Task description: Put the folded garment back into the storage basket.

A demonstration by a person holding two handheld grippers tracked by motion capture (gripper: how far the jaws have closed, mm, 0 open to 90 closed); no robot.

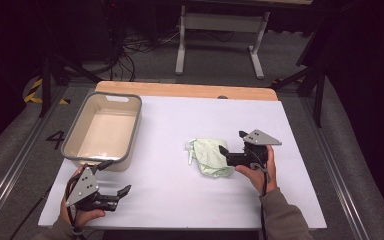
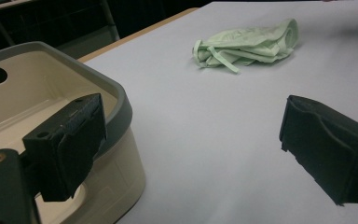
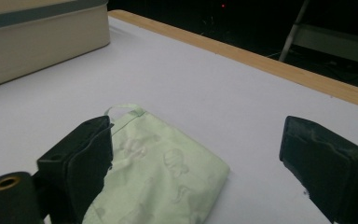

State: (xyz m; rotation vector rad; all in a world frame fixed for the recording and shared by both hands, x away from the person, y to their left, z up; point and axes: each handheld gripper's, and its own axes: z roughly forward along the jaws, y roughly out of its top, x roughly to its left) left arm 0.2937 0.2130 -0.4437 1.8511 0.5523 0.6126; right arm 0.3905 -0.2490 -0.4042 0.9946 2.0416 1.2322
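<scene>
Both tools are spread wide with nothing between their jaws. With my right tool (image 1: 231,141) I am right at the pale green cloth (image 1: 209,156), which lies crumpled near the middle of the worktop (image 1: 180,190). In the right gripper view the cloth (image 3: 163,182) runs under and past the left jaw and ends short of the right jaw, so it sits off to one side of the gap rather than centred in it — whether a jaw touches the fabric I cannot tell. My left tool (image 1: 114,178) hovers near the worktop's near left corner, well apart from the cloth, which shows far off in the left gripper view (image 2: 247,44) with its loose ties trailing toward me.

Just beside that left tool stands a beige tub with a grey rim (image 1: 135,120), near the left edge of the worktop; its inside looks bare. In the left gripper view the tub's rim (image 2: 116,93) passes right behind my left jaw. Between the tub and the cloth there is only a bare stretch of white surface.
</scene>
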